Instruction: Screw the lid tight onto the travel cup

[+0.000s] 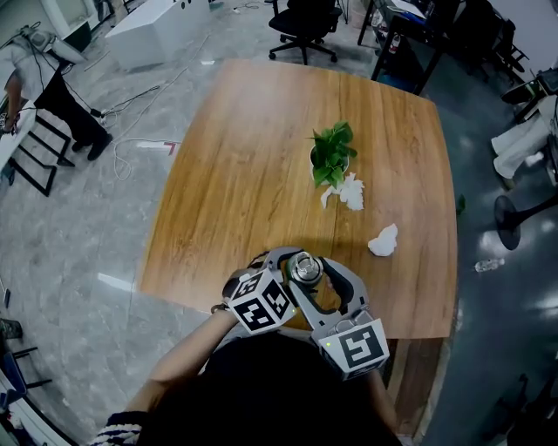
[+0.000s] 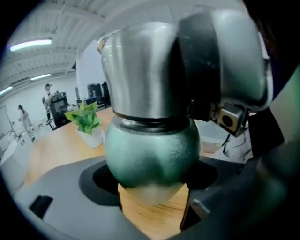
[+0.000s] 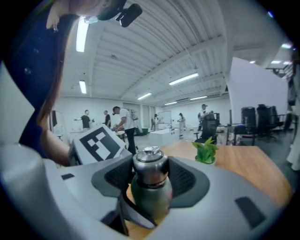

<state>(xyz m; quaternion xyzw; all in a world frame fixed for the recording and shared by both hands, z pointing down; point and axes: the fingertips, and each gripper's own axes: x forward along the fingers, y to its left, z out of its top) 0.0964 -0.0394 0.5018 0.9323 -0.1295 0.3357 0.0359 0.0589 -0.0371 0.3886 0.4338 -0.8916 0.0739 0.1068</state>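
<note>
The travel cup (image 1: pixel 305 269) stands near the wooden table's front edge, with a green body (image 2: pixel 152 150) and a steel lid (image 3: pixel 150 165) on top. My left gripper (image 2: pixel 152 187) is shut on the green body low down, and the cup fills the left gripper view. My right gripper (image 3: pixel 150 180) closes from the other side, its dark pads (image 3: pixel 183 180) against the lid and neck. In the head view both grippers' jaws meet round the cup, the left gripper (image 1: pixel 291 265) from the left and the right gripper (image 1: pixel 317 275) from the right.
A small potted plant (image 1: pixel 331 155) stands mid-table with torn white paper (image 1: pixel 350 192) beside it. A crumpled tissue (image 1: pixel 384 241) lies to the cup's right. A dark strap (image 3: pixel 136 213) hangs from the cup. An office chair (image 1: pixel 305 22) stands beyond the table's far edge (image 1: pixel 349 77).
</note>
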